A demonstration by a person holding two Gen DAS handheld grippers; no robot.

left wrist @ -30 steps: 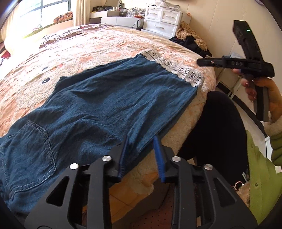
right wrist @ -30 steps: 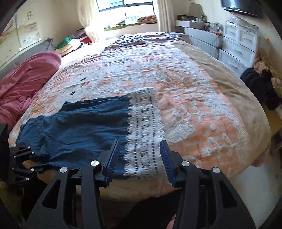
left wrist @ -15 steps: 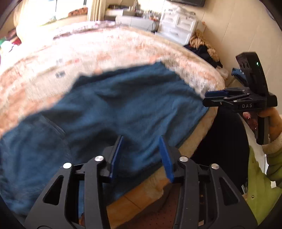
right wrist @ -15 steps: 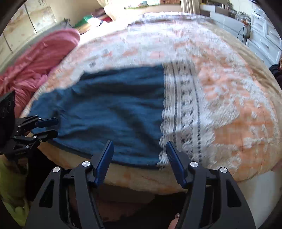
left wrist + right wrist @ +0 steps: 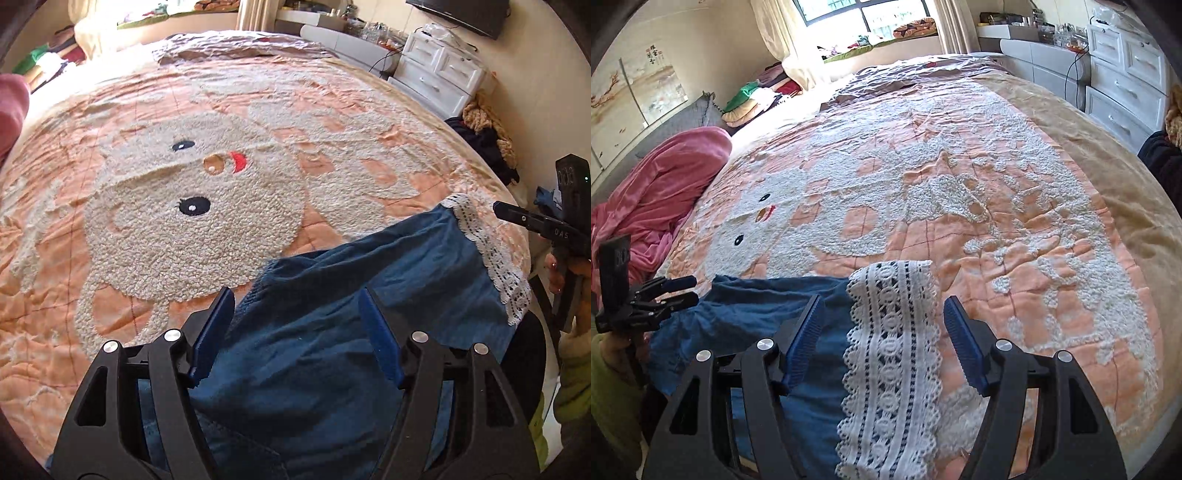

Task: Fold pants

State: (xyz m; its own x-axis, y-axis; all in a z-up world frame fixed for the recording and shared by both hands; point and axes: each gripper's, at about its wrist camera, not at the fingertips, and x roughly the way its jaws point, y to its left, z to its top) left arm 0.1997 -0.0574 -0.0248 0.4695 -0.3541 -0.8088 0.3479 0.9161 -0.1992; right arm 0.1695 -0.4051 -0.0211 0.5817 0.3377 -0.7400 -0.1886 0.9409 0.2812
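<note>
Peach quilted bedspread [image 5: 110, 258] under blue denim pants [image 5: 332, 350] with white lace hem [image 5: 890, 350]; our left gripper [image 5: 297, 332] and right gripper [image 5: 881, 343] both released, jaws just widened, hovering over fabric.

Blue denim pants [image 5: 369, 295], white lace hem [image 5: 890, 350], flat at bed edge.

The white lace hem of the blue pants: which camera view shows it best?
The right wrist view. There the lace hem lies close, between the open fingers of the right gripper, its pattern sharp. The left wrist view shows it only as a narrow, far strip at the bed's edge.
</note>
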